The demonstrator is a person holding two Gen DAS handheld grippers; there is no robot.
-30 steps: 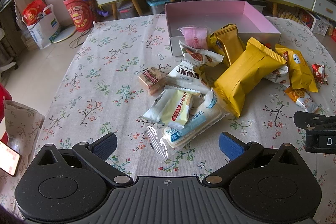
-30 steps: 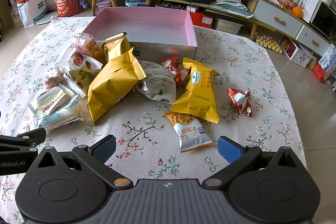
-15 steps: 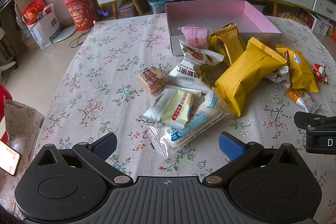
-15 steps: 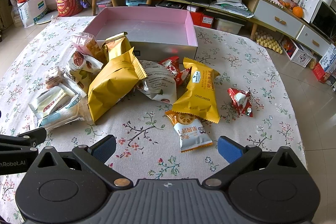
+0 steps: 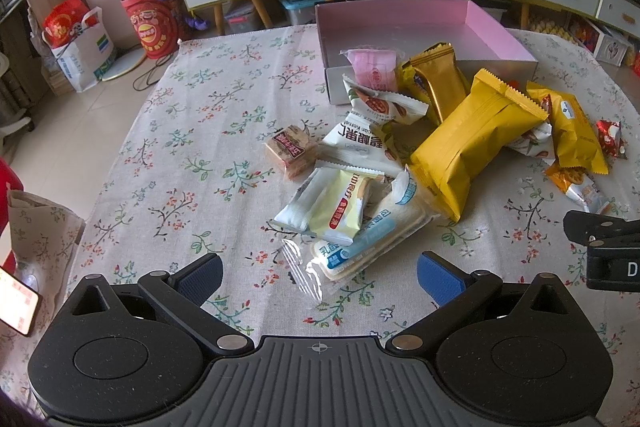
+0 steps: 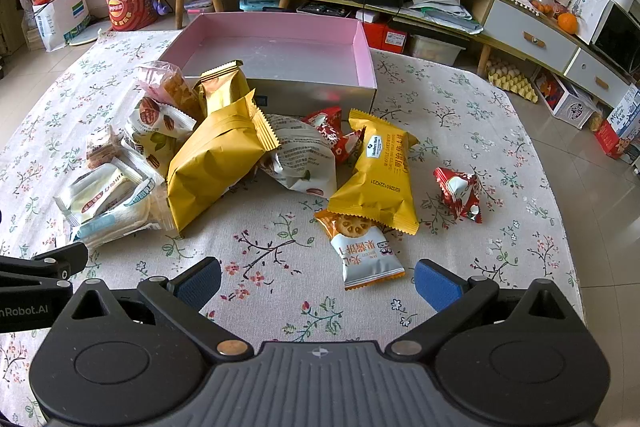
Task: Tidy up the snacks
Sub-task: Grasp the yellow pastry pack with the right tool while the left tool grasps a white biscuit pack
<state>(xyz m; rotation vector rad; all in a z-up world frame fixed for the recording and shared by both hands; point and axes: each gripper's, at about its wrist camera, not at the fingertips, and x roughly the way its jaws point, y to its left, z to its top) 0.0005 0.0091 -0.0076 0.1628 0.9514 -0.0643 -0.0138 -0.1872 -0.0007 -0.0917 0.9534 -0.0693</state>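
Left tongs [image 5: 319, 273] and right tongs [image 6: 318, 277], both spread, empty, above the floral worktop [image 6: 480, 115]. Beyond them, a snack heap: the orange biscuit packet [image 6: 362, 247] is partly under one of three yellow packs [image 6: 374, 175]; two red wrappers [image 6: 460, 193]. Farthest, one pink box [image 6: 280, 47], its front wall partly hidden.

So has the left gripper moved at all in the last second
No. In the left wrist view the left gripper frames the clear-wrapped snack and pink box exactly as before.
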